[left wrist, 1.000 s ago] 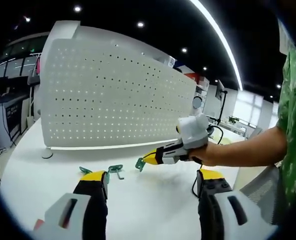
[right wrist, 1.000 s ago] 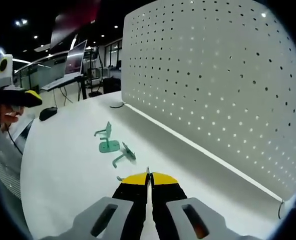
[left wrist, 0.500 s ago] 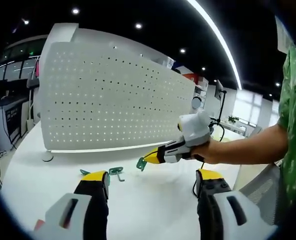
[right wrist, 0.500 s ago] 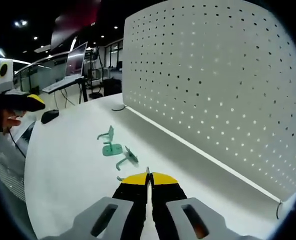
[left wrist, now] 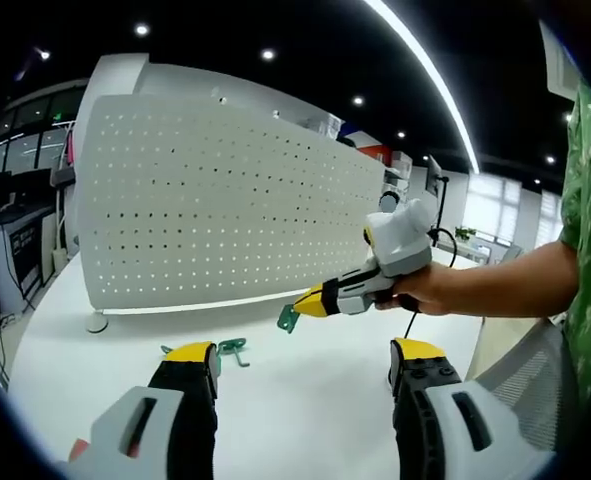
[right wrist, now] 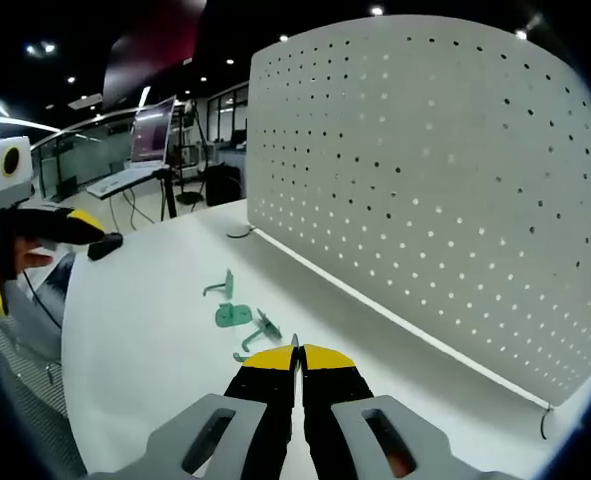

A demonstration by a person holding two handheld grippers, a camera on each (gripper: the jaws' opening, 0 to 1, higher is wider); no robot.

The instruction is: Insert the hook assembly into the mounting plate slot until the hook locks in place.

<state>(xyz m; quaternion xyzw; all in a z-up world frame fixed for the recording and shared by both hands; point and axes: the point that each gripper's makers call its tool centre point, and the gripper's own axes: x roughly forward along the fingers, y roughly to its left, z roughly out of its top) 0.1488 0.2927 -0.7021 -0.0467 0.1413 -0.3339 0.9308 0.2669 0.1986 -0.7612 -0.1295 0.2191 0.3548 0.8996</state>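
**Hook in our gripper, not in the board yet**

Our right gripper (left wrist: 310,302) is clamped on a green hook (left wrist: 288,318), held up in the air near the white board with holes (left wrist: 225,200). Our left gripper (left wrist: 300,365) has its jaws wide apart, holding nothing. More green hooks (right wrist: 237,314) lie on the bench (right wrist: 145,340). We think the pushing-in is not yet done.

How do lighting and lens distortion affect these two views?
Left gripper view: the fisheye bows the pegboard and a ceiling light strip glares overhead; the right claw with its green hook looks sharp. Right gripper view: the pegboard bulges, lit evenly, and the white table shows only soft shadows.
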